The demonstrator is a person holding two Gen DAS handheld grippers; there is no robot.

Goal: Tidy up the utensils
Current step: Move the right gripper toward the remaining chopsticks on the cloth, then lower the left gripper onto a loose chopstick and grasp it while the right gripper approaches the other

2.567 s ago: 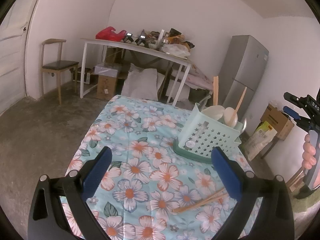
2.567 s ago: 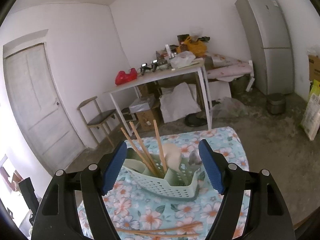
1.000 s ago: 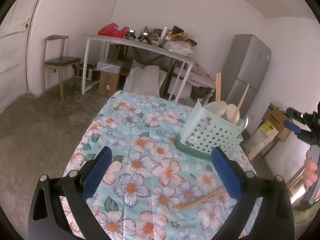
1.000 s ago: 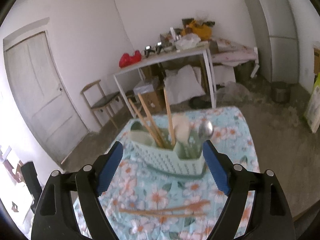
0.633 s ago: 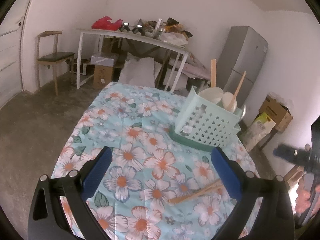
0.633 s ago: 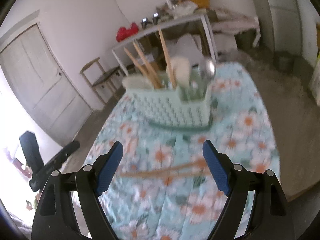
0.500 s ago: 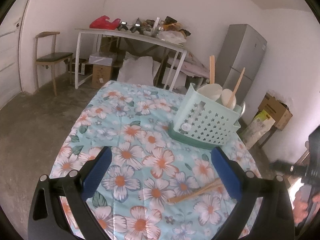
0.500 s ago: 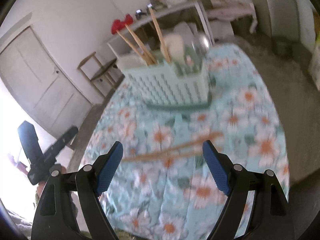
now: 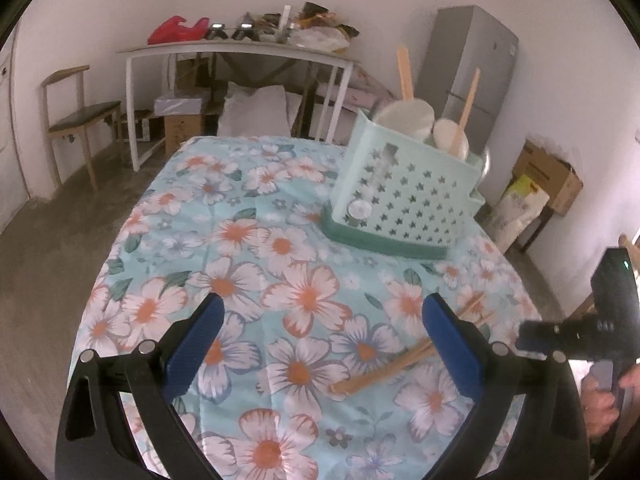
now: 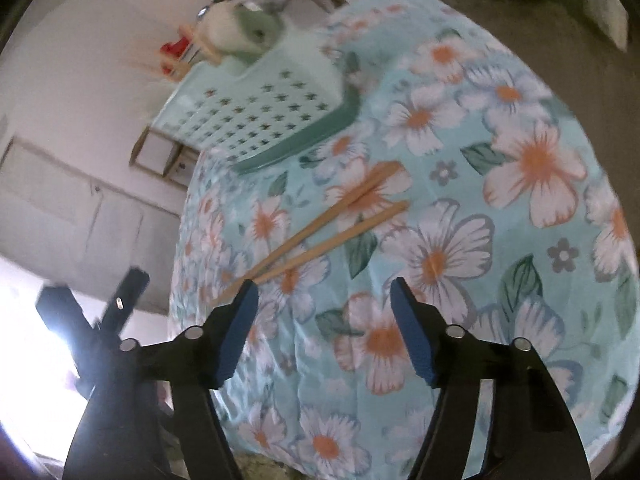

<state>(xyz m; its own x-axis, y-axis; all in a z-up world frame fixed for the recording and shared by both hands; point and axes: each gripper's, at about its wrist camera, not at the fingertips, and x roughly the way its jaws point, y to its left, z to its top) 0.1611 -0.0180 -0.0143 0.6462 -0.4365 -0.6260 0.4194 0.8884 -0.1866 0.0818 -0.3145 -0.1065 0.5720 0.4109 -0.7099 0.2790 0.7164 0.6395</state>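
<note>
A pair of wooden chopsticks (image 9: 404,362) lies on the floral tablecloth (image 9: 256,248); it also shows in the right wrist view (image 10: 320,232), just beyond my right gripper (image 10: 324,312), which is open and empty, low over the cloth. A mint green utensil basket (image 9: 400,196) stands behind on a darker green tray and holds chopsticks, spoons and a white bowl; it also shows in the right wrist view (image 10: 264,96). My left gripper (image 9: 320,340) is open and empty above the near table edge, left of the loose chopsticks.
The right gripper's body (image 9: 592,320) shows at the table's right edge. A white side table (image 9: 240,52) with clutter, a chair (image 9: 76,112), a grey fridge (image 9: 472,76) and cardboard boxes (image 9: 548,176) stand around the room.
My right gripper has dropped low and tilted over the table, closing in on the loose chopsticks. My left gripper has lowered slightly and stayed open.
</note>
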